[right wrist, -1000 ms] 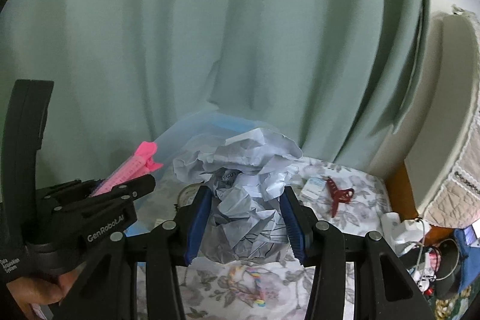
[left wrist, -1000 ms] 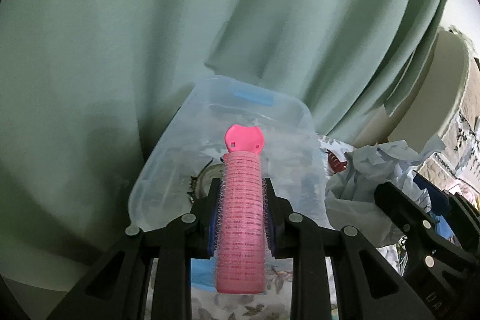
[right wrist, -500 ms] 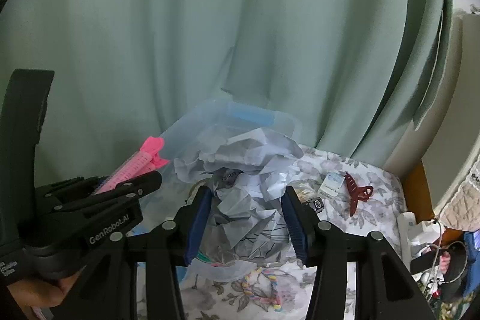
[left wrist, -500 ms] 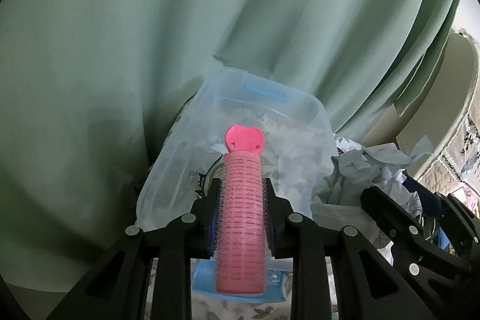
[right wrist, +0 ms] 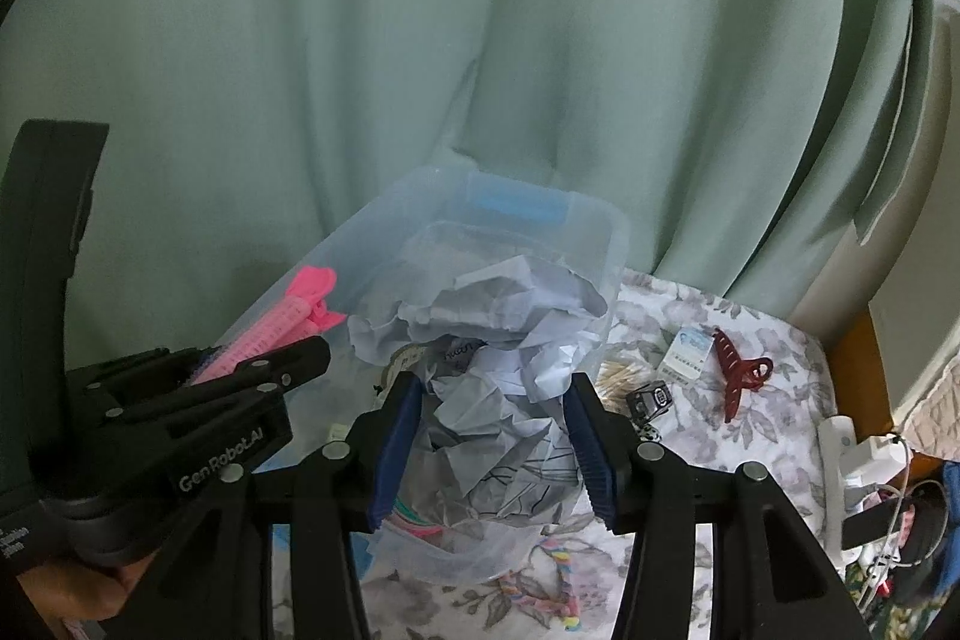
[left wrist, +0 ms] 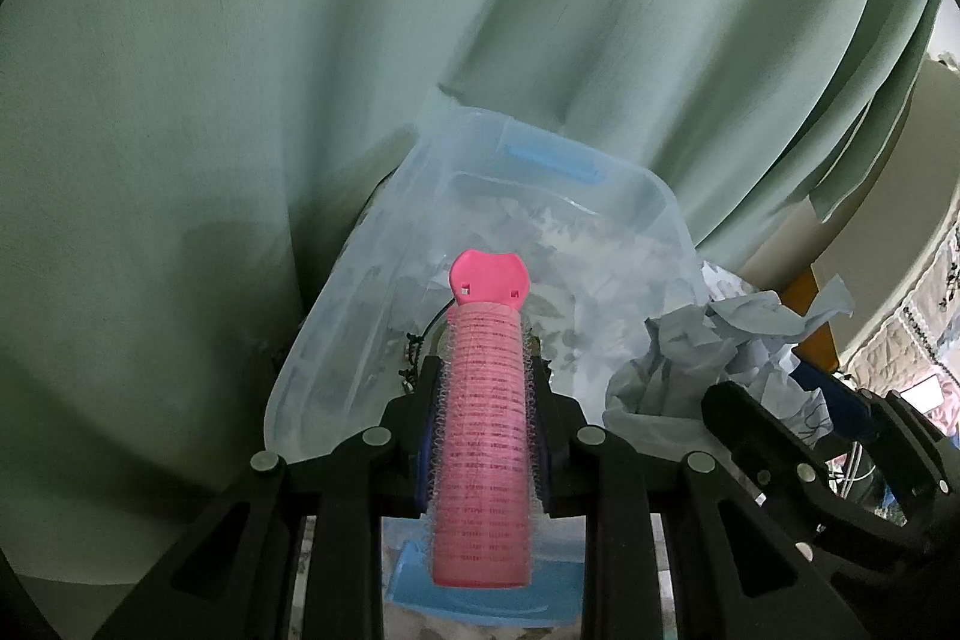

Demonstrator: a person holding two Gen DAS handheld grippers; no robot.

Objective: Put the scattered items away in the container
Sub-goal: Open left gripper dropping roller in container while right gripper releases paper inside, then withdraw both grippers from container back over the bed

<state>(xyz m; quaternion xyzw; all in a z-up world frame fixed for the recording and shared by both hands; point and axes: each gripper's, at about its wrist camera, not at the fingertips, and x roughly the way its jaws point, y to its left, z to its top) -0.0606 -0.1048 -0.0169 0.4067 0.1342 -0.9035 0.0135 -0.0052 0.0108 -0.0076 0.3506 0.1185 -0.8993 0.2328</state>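
My left gripper [left wrist: 483, 400] is shut on a pink hair roller [left wrist: 485, 430] and holds it above the near end of a clear plastic container [left wrist: 654, 214] with blue handles. My right gripper [right wrist: 492, 400] is shut on a crumpled grey-white paper ball [right wrist: 498, 340], held over the same container [right wrist: 612, 244]. The left gripper and the roller [right wrist: 270, 328] also show at the left of the right wrist view. The paper ball [left wrist: 720, 346] shows at the right of the left wrist view.
On the floral cloth [right wrist: 780, 430] to the right of the container lie a dark red claw clip [right wrist: 735, 370], a small white packet [right wrist: 684, 358], a small black item [right wrist: 649, 397] and a braided colourful band [right wrist: 558, 580]. A green curtain [right wrist: 480, 40] hangs close behind. Cables lie at the far right.
Both grippers have moved forward toward the container with their loads; the container now appears nearer and more under them. Both grips are unchanged.
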